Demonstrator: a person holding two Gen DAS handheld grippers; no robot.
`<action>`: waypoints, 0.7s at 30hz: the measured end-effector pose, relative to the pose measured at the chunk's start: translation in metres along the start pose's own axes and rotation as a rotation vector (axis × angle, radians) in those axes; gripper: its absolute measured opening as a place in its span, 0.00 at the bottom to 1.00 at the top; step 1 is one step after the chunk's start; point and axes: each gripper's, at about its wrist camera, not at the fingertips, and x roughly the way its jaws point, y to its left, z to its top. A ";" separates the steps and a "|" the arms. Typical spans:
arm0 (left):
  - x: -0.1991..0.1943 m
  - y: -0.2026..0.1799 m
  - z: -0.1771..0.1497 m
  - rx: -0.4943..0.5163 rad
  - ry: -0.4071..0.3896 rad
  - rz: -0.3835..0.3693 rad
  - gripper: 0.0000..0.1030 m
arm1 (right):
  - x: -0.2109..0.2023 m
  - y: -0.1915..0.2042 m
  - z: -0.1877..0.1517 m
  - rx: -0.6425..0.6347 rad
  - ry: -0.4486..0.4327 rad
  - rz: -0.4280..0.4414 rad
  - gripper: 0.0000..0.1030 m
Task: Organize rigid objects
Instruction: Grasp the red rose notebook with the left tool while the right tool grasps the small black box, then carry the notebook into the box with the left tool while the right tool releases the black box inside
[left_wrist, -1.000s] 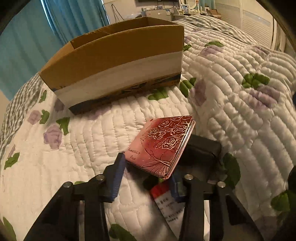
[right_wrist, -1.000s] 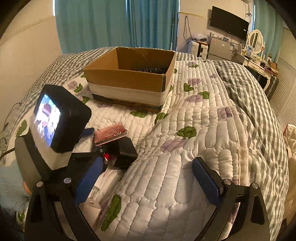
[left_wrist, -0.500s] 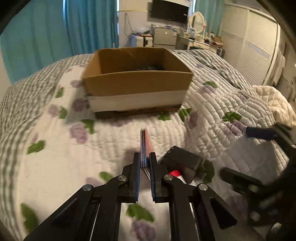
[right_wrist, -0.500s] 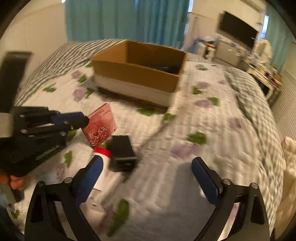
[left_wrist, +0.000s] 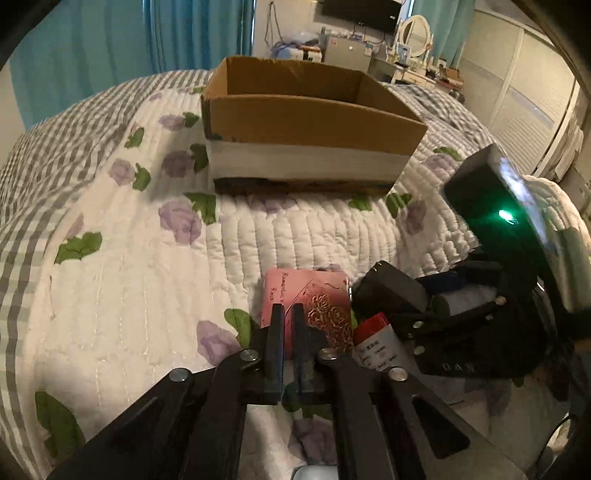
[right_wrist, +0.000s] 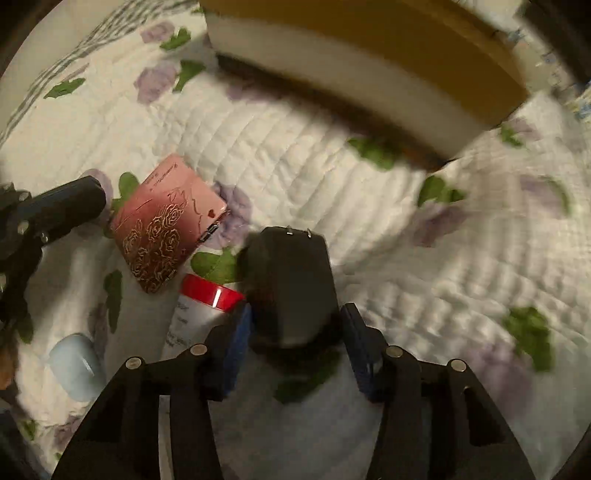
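A pink rose-patterned case (left_wrist: 306, 295) (right_wrist: 168, 221) lies flat on the quilt. My left gripper (left_wrist: 288, 317) is shut, fingertips over the case's near edge; whether it still grips the case is unclear. My right gripper (right_wrist: 291, 325) is open, its fingers on either side of a black box (right_wrist: 291, 280) (left_wrist: 388, 295); contact is not clear. A white bottle with a red cap (right_wrist: 207, 302) (left_wrist: 376, 339) lies between the case and the box. The open cardboard box (left_wrist: 306, 129) (right_wrist: 369, 66) stands farther back on the bed.
A pale blue small object (right_wrist: 75, 365) lies on the quilt at the lower left of the right wrist view. The flowered quilt (left_wrist: 129, 277) covers the bed. Curtains, a dresser and a TV stand beyond the bed.
The left gripper held the pink case upright half a second ago; the case now lies flat. The right gripper has dropped down around the black box.
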 end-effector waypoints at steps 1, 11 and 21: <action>0.000 0.000 0.000 -0.005 0.003 -0.002 0.27 | 0.006 -0.003 0.004 0.008 0.023 0.023 0.50; 0.011 -0.011 0.000 0.023 0.044 0.036 0.81 | -0.025 -0.010 -0.004 0.044 -0.119 0.024 0.39; 0.073 -0.025 0.008 0.033 0.196 0.120 0.69 | -0.060 -0.032 -0.036 0.078 -0.228 0.037 0.39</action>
